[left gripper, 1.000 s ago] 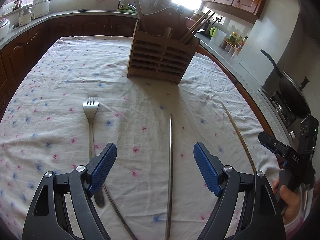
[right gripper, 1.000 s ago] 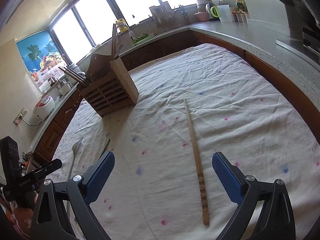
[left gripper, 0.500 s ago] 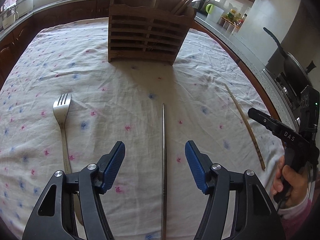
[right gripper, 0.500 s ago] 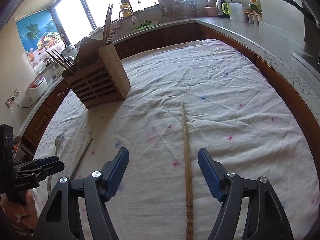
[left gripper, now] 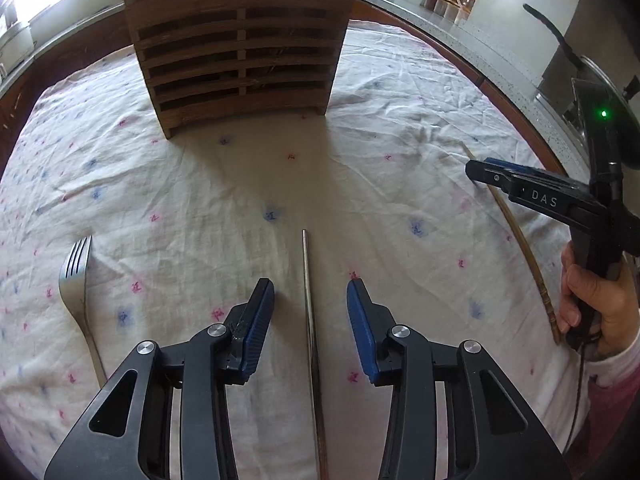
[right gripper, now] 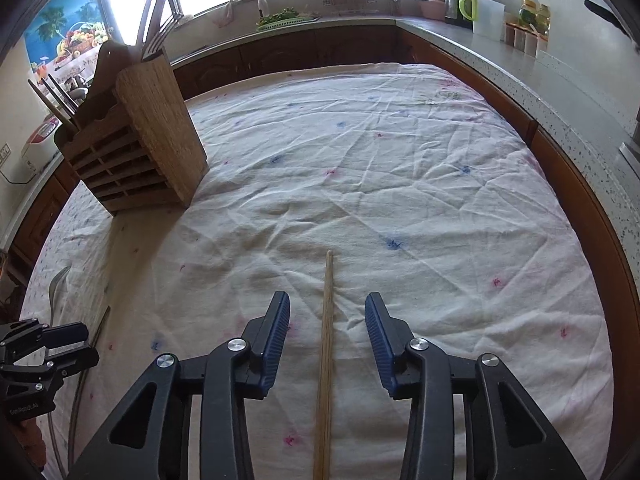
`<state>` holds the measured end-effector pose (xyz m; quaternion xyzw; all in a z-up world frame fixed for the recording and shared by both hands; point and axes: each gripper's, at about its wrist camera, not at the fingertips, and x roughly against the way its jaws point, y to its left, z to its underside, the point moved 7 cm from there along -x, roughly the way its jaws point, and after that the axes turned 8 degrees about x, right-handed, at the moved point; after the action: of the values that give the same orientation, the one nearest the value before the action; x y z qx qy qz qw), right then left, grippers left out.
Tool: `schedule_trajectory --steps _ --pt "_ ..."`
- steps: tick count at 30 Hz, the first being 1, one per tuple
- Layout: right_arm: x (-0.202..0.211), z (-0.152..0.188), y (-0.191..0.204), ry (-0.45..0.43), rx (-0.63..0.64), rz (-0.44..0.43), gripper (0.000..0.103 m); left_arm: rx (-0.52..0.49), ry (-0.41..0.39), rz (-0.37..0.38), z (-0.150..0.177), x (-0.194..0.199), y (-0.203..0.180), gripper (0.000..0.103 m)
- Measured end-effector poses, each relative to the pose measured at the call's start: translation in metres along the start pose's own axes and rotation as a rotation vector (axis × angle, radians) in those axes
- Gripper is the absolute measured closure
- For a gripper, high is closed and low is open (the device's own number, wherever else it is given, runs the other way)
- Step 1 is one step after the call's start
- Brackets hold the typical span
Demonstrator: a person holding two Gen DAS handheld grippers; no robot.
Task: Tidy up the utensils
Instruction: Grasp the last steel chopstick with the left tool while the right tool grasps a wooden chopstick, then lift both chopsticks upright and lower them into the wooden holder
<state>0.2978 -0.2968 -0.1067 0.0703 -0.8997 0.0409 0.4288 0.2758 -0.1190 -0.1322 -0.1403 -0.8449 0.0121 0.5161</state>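
Kitchen table under a wrinkled flowered tablecloth [right gripper: 400,160]. My left gripper [left gripper: 310,304] straddles a metal chopstick [left gripper: 308,280] lying flat on the cloth; its jaws are closing, the blue pads not yet touching the stick. My right gripper [right gripper: 327,322] likewise straddles a wooden chopstick [right gripper: 327,320], jaws closing, pads clear of it. A fork [left gripper: 76,280] lies well to the left of the metal chopstick. Beyond stands the slatted wooden utensil holder [left gripper: 240,52], upright, holding other utensils.

metal chopstick [left gripper: 310,320] flat | wooden chopstick [right gripper: 326,340] flat | fork [left gripper: 76,284] flat
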Motion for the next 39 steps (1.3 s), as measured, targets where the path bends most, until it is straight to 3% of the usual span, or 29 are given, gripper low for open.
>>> schedule_trajectory --steps 2,4,6,7,14,21,30,39 --pt "-0.002 0.0 0.007 0.012 0.044 0.029 0.07 -0.043 -0.01 -0.042 -0.001 -0.003 -0.004 0.076" --pt "-0.002 0.0 0.01 0.012 0.051 0.02 0.09 -0.07 -0.019 -0.059 -0.002 -0.005 -0.009 0.084" --pt "-0.002 0.0 0.009 0.016 0.045 0.016 0.096 -0.073 -0.016 -0.051 -0.003 -0.006 -0.009 0.098" --pt "-0.001 -0.001 0.01 0.016 0.035 0.01 0.097 -0.067 -0.013 -0.042 -0.004 -0.006 -0.008 0.099" --pt "0.024 0.003 0.02 -0.024 -0.037 -0.078 0.097 0.008 -0.024 0.049 -0.001 0.011 0.004 0.099" --pt "0.084 -0.005 0.039 -0.169 -0.102 -0.178 0.097 0.102 -0.122 0.135 -0.003 0.067 0.025 0.099" --pt "0.158 -0.026 0.064 -0.325 -0.075 -0.205 0.097 0.161 -0.261 0.199 -0.003 0.14 0.043 0.099" --pt "0.19 -0.033 0.074 -0.393 -0.058 -0.207 0.097 0.179 -0.364 0.224 -0.002 0.187 0.055 0.099"
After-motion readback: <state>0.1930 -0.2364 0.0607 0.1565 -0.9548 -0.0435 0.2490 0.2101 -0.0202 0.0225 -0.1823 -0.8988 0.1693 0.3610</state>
